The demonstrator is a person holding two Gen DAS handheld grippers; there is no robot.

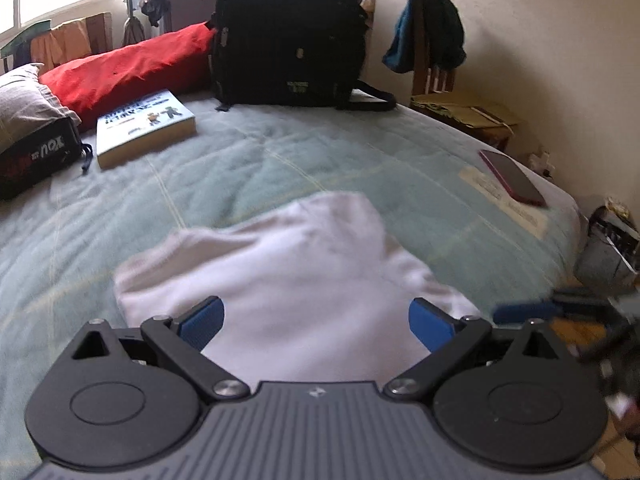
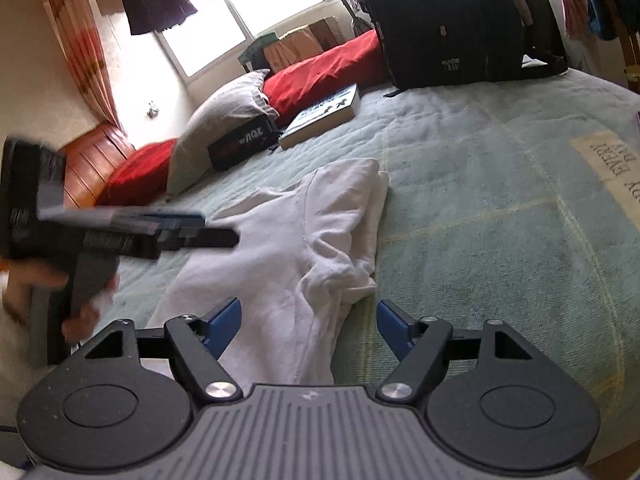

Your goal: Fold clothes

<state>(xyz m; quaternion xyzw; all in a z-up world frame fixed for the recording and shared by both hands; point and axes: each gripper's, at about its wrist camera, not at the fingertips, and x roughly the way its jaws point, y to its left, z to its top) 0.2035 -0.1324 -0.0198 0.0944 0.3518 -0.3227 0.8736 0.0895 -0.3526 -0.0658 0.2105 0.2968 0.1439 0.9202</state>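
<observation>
White garment (image 2: pixel 280 256) lies partly folded on the bed (image 2: pixel 480 216), creased and bunched at one end; left gripper (image 1: pixel 316 320) and right gripper (image 2: pixel 308 326) fingers apart, holding nothing.

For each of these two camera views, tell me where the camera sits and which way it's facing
Left wrist: on the left gripper, looking down the bed at the white garment and backpack; its open blue fingers show.
Right wrist: on the right gripper, facing the garment and window; its open fingers, plus the left gripper and a hand, show.
Shared: garment, backpack, book, red pillow.
</observation>
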